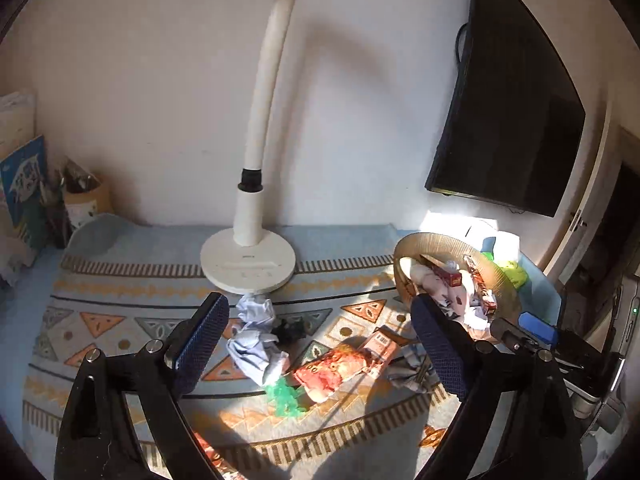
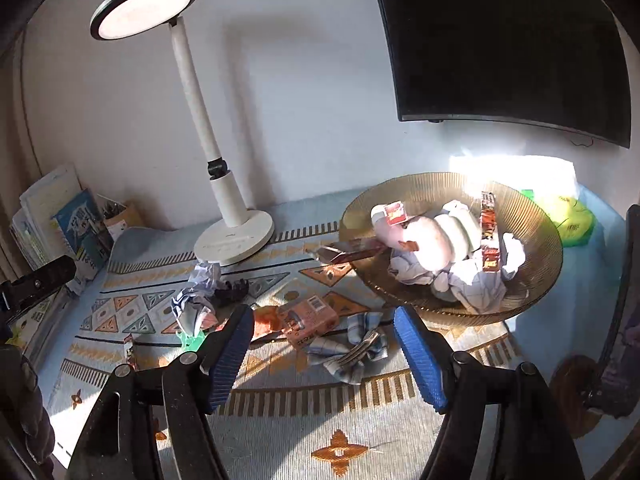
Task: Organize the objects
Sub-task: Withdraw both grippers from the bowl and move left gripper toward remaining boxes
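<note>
Loose litter lies on the patterned table mat. There is crumpled paper (image 1: pixel 256 332), a small black item (image 1: pixel 290 330), a red snack packet (image 1: pixel 332 368), a pink carton (image 1: pixel 380 346), a green plastic scrap (image 1: pixel 286 396) and a checked cloth (image 1: pixel 412 372). My left gripper (image 1: pixel 320 312) hovers over this pile, open, with nothing between its pads. My right gripper (image 2: pixel 324 318) is also open and empty, above the pink carton (image 2: pixel 310 316) and the checked cloth (image 2: pixel 356 348), which has a fork lying on it. The ribbed amber bowl (image 2: pixel 400 192) holds a pink and white plush (image 2: pixel 424 236), packets and crumpled paper.
A white desk lamp (image 1: pixel 248 268) stands on the mat at the back. Books (image 2: pixel 76 224) and a pen holder (image 1: pixel 86 196) fill the left corner. A dark screen (image 2: pixel 500 40) hangs on the wall. A green bag (image 2: pixel 572 220) lies behind the bowl.
</note>
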The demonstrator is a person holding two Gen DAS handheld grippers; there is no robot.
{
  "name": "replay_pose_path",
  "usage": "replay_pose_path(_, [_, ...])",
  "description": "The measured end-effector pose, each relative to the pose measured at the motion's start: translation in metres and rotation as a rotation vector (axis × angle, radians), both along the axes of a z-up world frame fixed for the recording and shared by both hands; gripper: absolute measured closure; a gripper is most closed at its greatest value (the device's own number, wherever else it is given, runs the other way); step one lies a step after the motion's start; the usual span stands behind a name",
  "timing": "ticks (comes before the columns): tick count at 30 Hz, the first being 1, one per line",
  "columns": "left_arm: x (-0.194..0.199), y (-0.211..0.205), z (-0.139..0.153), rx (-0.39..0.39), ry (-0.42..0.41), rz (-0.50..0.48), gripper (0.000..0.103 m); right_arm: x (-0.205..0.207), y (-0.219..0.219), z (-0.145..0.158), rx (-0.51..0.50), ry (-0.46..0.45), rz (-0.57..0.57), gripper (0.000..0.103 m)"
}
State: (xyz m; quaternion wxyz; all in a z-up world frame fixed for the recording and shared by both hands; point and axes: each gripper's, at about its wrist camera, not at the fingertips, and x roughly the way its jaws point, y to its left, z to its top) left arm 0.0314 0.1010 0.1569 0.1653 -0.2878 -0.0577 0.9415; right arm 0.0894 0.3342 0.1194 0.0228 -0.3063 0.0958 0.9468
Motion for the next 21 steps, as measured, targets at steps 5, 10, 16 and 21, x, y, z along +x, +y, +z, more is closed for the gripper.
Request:
replay_pose_path(5, [0.023, -0.107, -0.055, -0.021, -0.094, 0.305, 0.001, -0.01, -0.04, -0.047, 0.029, -0.017, 0.079, 0.032])
replay_pose_path(10, [0.023, -0.175, -0.109, 0.05, -0.196, 0.5, 0.001, -0.018, -0.041, -0.054, 0.034, -0.042, 0.094, 0.022])
replay_pose_path(16, [0.012, -0.186, -0.136, 0.087, -0.252, 0.544, 0.001, -0.028, -0.027, -0.062, -0.032, -0.105, 0.044, 0.018])
replay_pose_path(21, [0.012, -0.187, -0.142, 0.09, -0.287, 0.542, 0.001, -0.033, -0.025, -0.065, -0.014, -0.142, -0.02, 0.018])
